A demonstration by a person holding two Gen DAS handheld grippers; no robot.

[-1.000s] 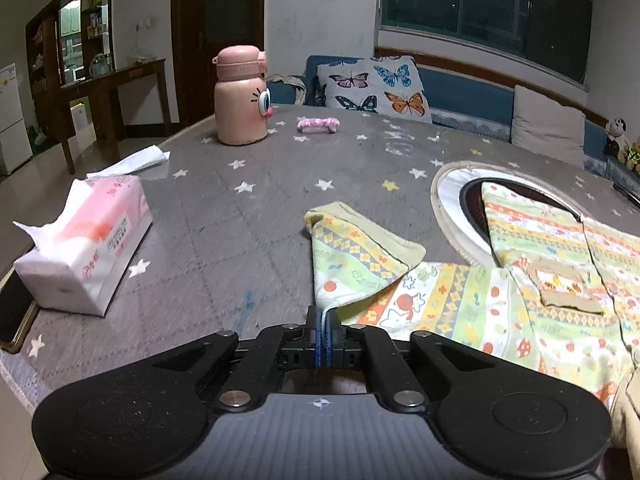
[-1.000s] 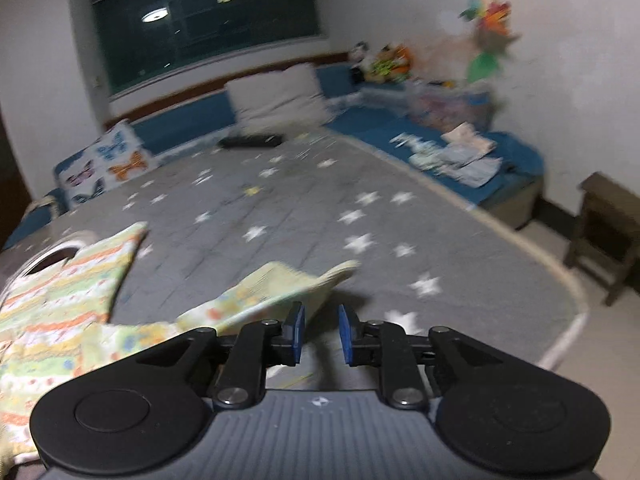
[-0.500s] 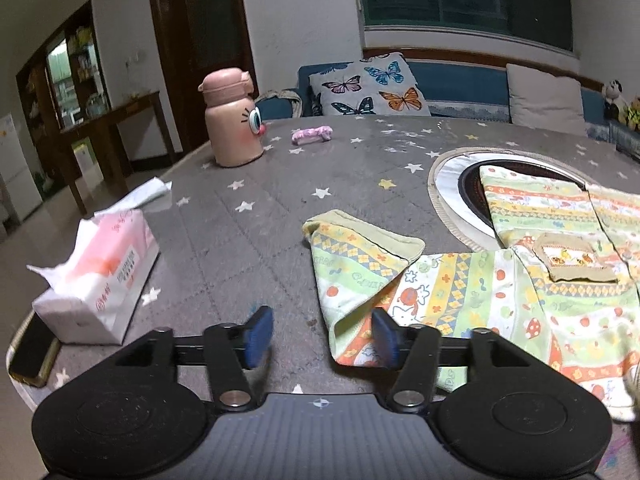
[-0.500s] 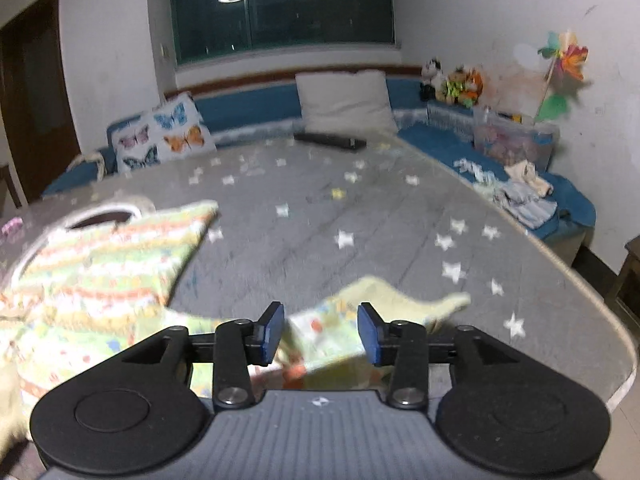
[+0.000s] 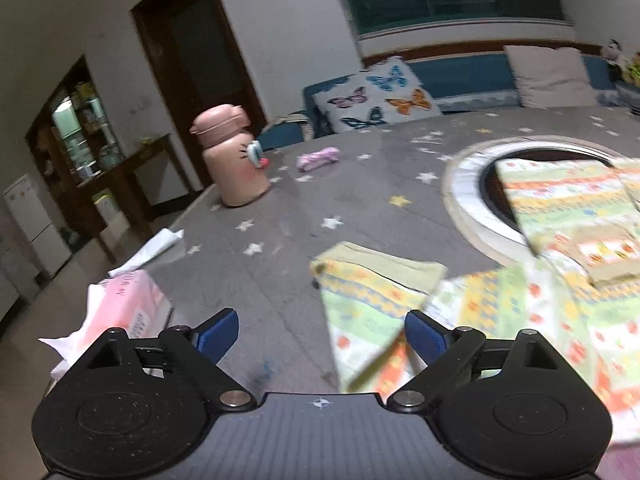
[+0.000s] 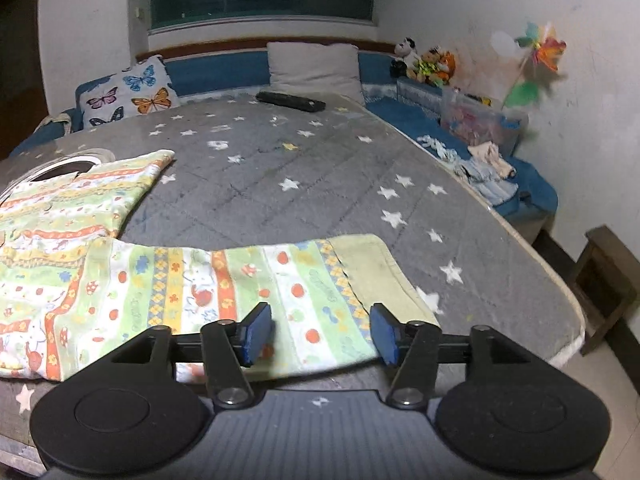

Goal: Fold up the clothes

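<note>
Right wrist view: right gripper (image 6: 320, 334), jaws wide apart and holding nothing, hovers over one sleeve (image 6: 256, 280) of the patterned garment (image 6: 76, 204), which lies flat and outstretched ahead of it on the starred table (image 6: 320, 184). Left wrist view: left gripper (image 5: 322, 332), equally wide and empty; the other sleeve (image 5: 372, 280) lies doubled over ahead-right. Judged partly folded; the outstretched sleeve and body remain.

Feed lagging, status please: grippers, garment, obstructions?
Left hand-held gripper open, right open, both empty. Garment flat on table, sleeves out, unfolded. Nothing in the way.
</note>
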